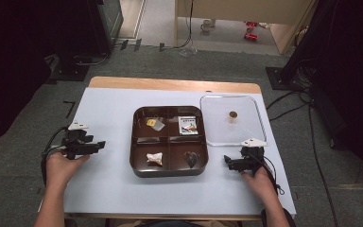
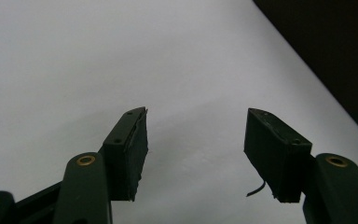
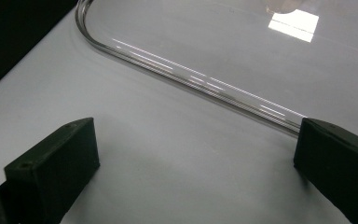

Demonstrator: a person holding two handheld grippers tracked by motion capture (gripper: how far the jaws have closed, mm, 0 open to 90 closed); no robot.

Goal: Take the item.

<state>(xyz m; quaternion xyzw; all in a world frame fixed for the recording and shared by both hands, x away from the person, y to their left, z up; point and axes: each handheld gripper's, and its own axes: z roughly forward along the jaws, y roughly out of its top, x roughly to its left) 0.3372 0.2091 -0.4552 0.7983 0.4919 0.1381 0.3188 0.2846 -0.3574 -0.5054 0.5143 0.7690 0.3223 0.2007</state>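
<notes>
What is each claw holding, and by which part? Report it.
Nothing is held. The left claw is open over bare white table. The right claw is open too, close to the rim of the clear lid without gripping it.

One tray, one lid, two tongs

Brown four-compartment tray mid-table, clear lid just beside it
</notes>
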